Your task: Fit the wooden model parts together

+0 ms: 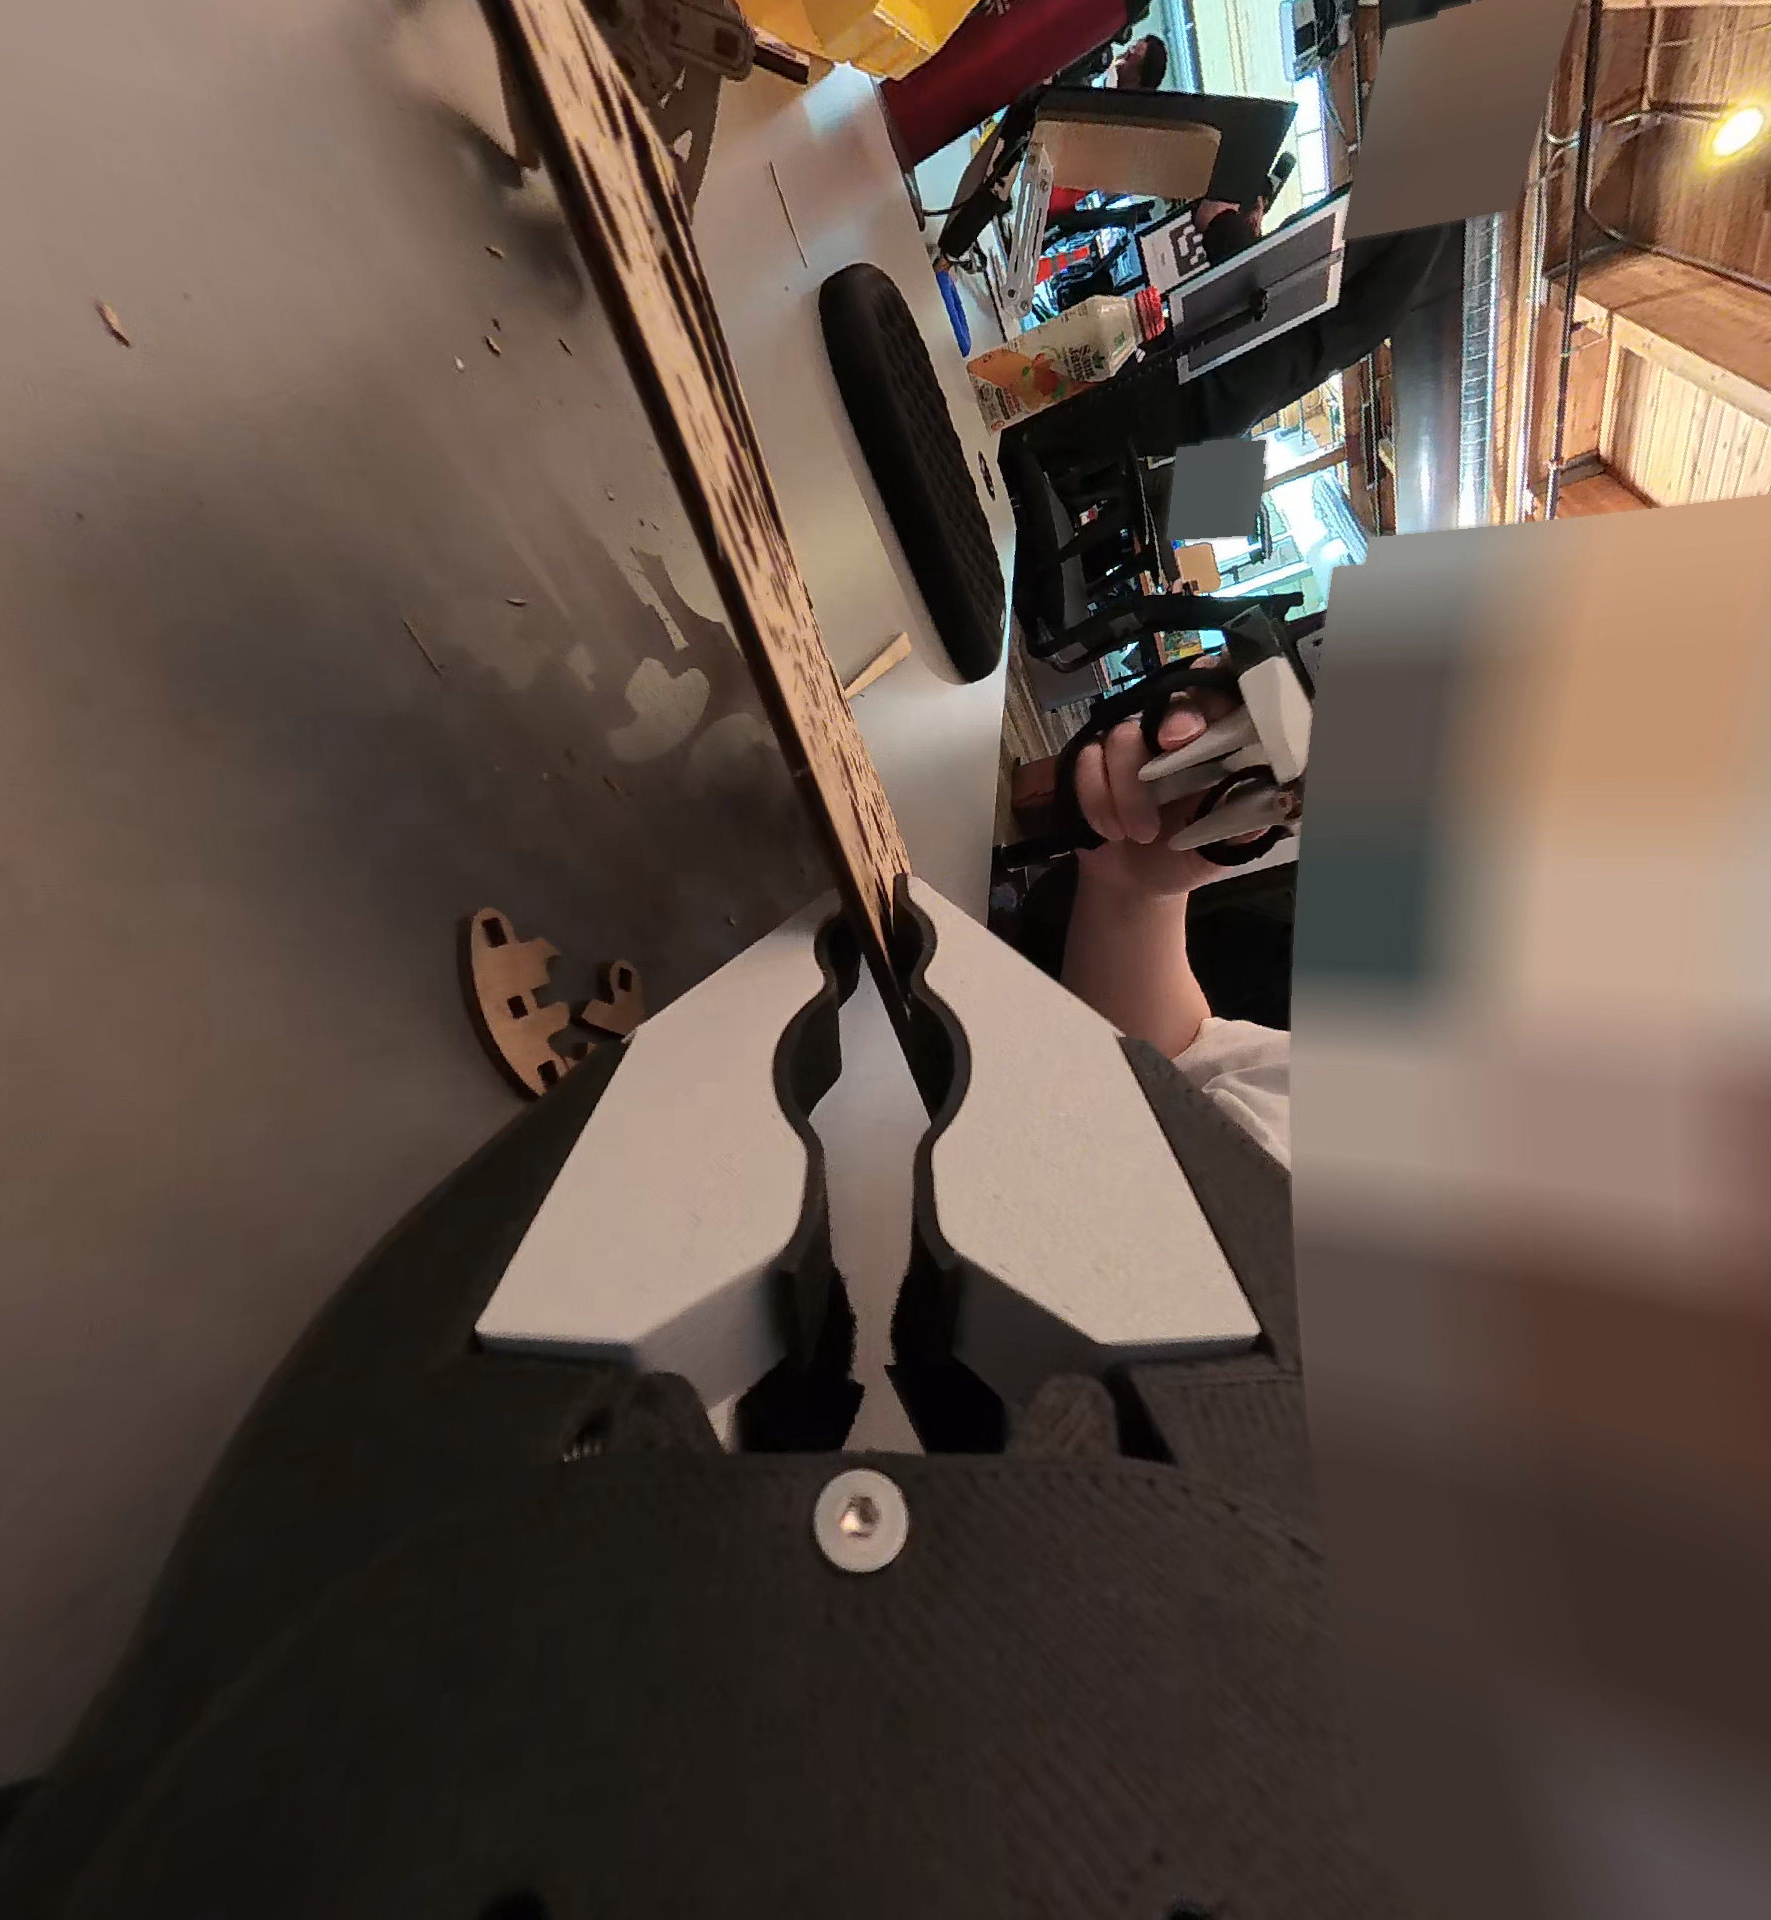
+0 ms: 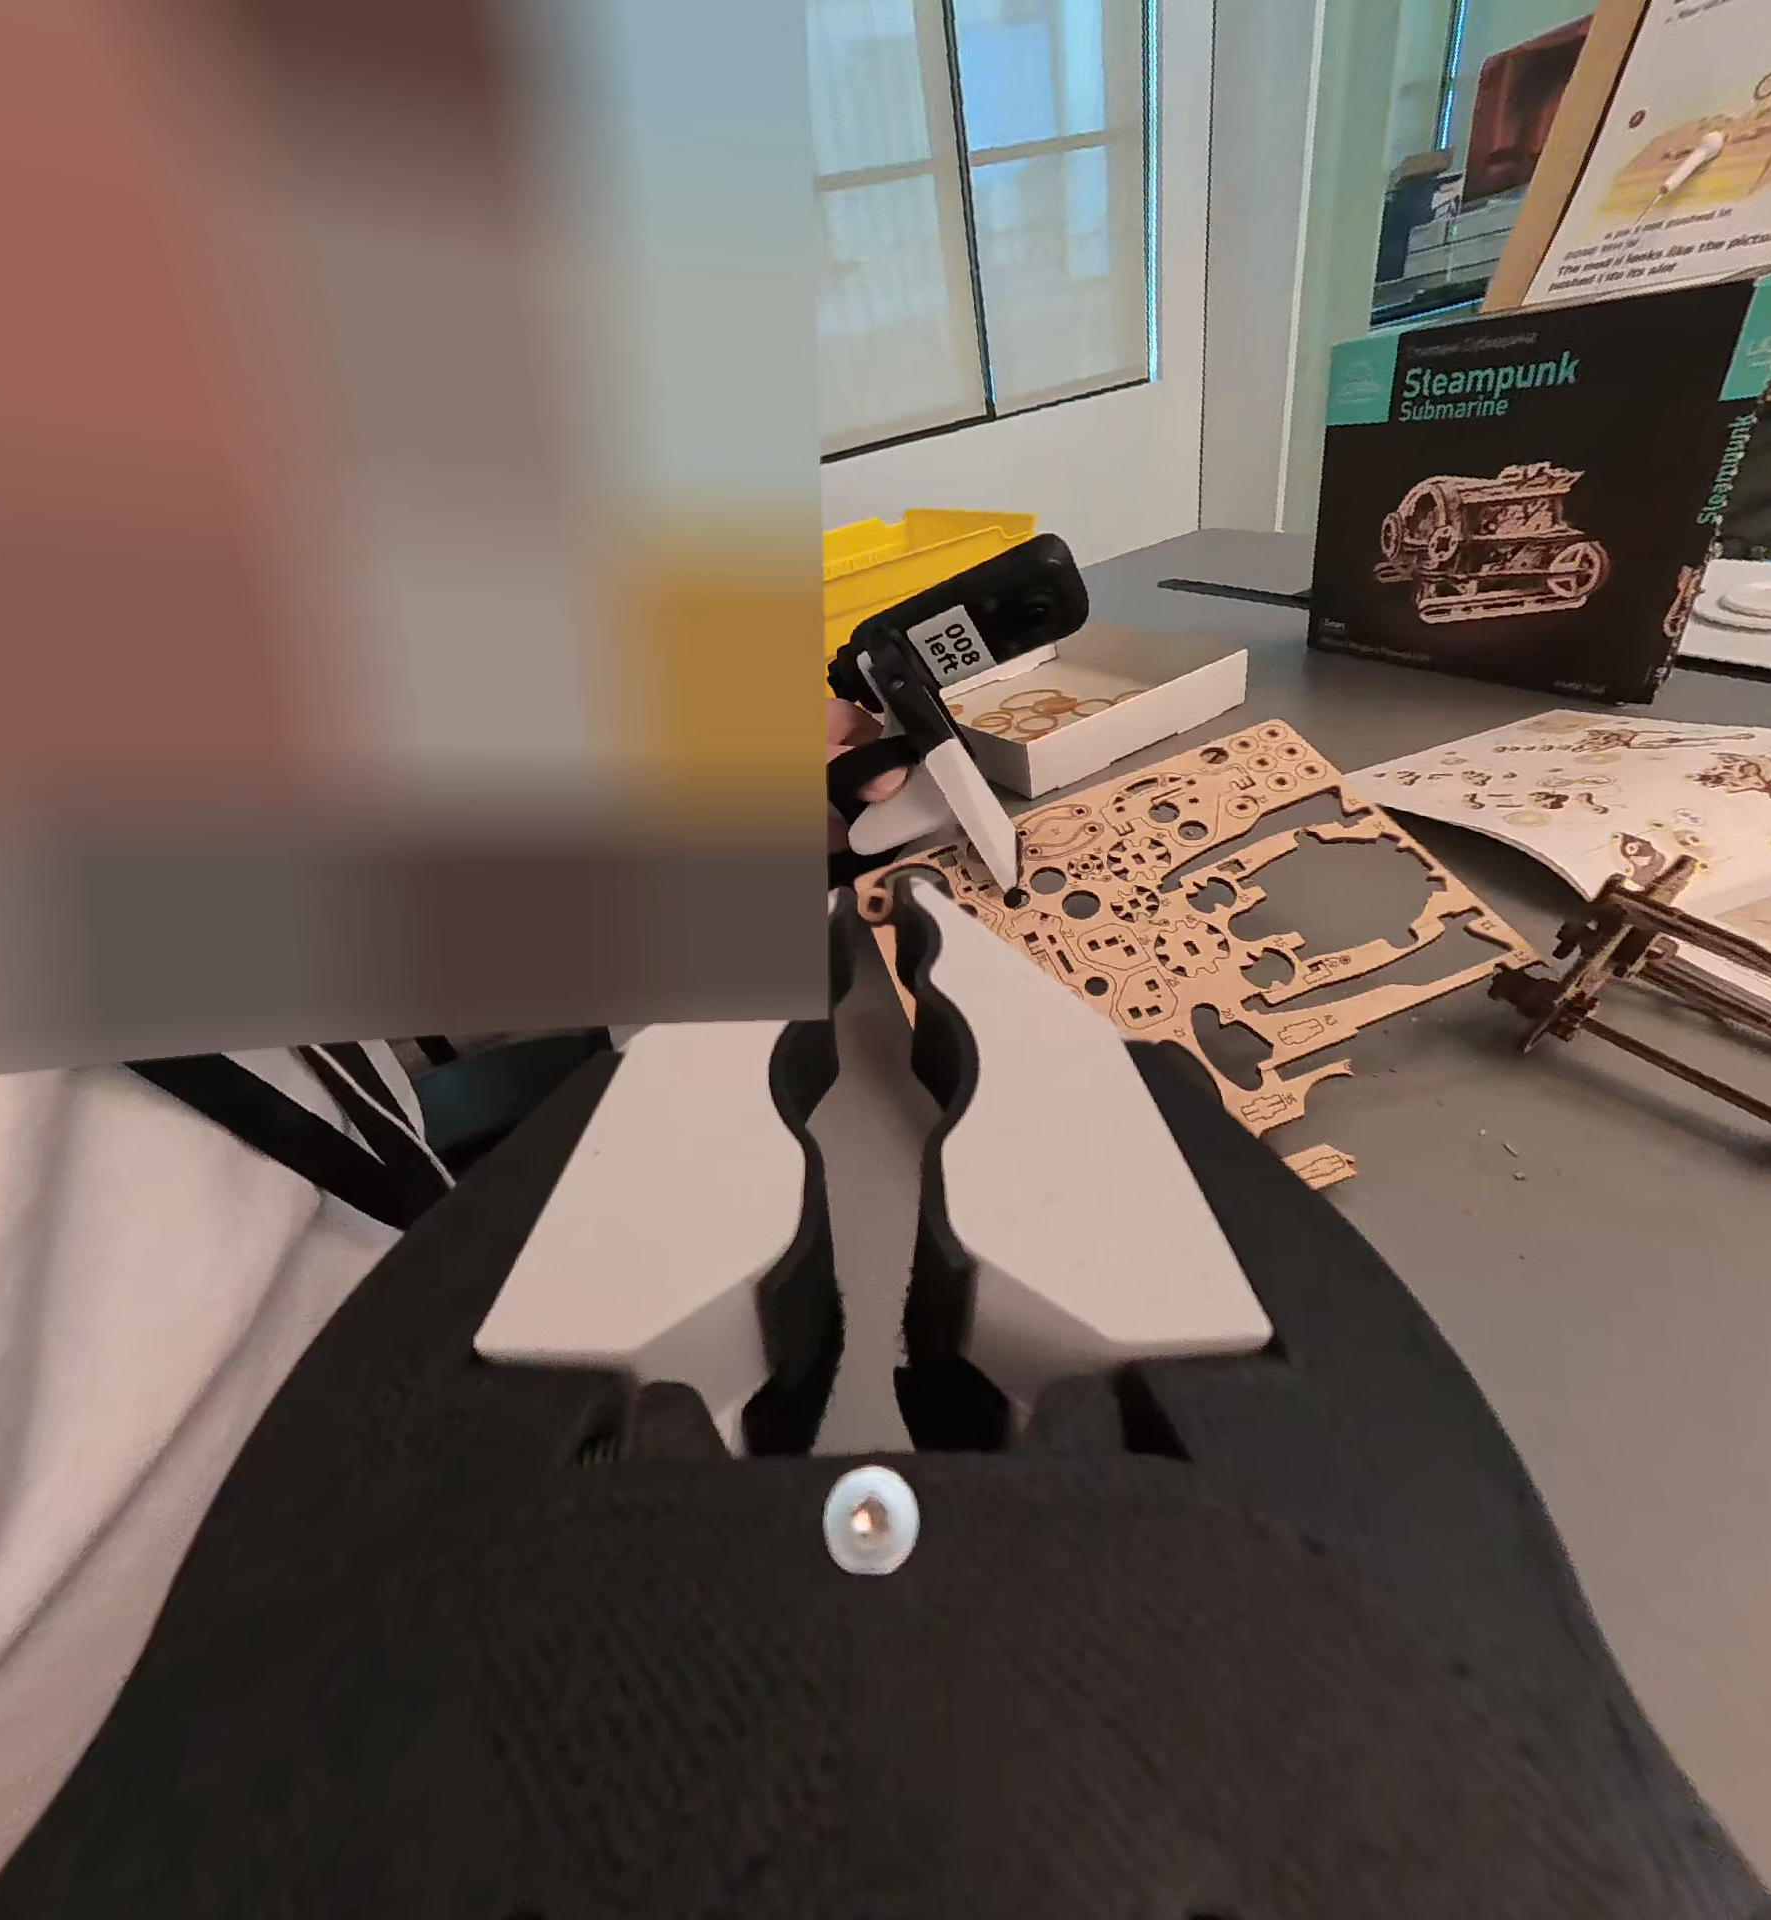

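Gripping the wooden sheet (image 1: 725, 499) edge-on, your left gripper (image 1: 881, 935) tilts it off the table (image 2: 1483, 1351), likely exposing parts for removal. Your right gripper (image 2: 886, 914), beside that sheet, is narrow and empty.

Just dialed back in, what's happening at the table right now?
The left tongs are shut on the laser-cut wooden sheet, pinching its edge. The right tongs hang nearly closed and empty beside that edge. A half-built wooden frame sits beside the open instruction booklet, and one loose punched-out piece lies on the table.
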Tool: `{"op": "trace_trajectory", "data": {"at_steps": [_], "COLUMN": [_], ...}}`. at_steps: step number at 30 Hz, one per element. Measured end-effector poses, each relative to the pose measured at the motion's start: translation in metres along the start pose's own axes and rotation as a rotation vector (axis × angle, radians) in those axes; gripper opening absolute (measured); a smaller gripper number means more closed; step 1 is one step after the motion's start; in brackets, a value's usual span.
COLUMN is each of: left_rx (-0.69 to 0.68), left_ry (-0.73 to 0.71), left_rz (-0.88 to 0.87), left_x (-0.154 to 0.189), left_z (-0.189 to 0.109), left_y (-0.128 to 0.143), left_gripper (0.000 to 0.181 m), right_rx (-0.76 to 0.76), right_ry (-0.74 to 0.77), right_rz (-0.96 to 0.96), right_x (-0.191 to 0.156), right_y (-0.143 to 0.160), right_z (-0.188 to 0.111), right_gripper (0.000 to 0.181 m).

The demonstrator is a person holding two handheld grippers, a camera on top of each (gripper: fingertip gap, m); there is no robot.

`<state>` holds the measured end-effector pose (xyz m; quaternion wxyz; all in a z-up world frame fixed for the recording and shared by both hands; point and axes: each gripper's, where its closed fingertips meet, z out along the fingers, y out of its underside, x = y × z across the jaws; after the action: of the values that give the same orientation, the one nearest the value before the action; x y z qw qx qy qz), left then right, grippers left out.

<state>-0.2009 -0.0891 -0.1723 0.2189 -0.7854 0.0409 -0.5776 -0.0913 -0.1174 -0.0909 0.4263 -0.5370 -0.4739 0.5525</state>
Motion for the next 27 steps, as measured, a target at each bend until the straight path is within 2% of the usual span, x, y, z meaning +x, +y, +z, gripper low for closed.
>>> {"op": "trace_trajectory", "data": {"at_steps": [9,12,19,27], "left_rx": [0.010,0.014,-0.003,-0.150], "left_ry": [0.001,-0.005,-0.039,-0.134], "left_rz": [-0.016,-0.010,-0.001,0.034], "left_x": [-0.001,-0.002,-0.005,-0.012], "left_z": [-0.001,-0.001,0.000,0.005], "left_y": [-0.002,-0.003,-0.001,0.018], "left_gripper": [0.006,0.015,0.029,0.049], "right_rx": [-0.033,-0.059,-0.222,-0.398], "right_ry": [0.017,0.060,0.199,0.216], "right_rz": [-0.030,-0.025,0.038,0.073], "right_x": [0.002,0.011,0.041,0.046], "right_y": [0.007,0.014,0.054,0.089], "right_z": [0.002,0.000,-0.002,0.007], "right_gripper": [0.005,0.005,0.005,0.005]}}
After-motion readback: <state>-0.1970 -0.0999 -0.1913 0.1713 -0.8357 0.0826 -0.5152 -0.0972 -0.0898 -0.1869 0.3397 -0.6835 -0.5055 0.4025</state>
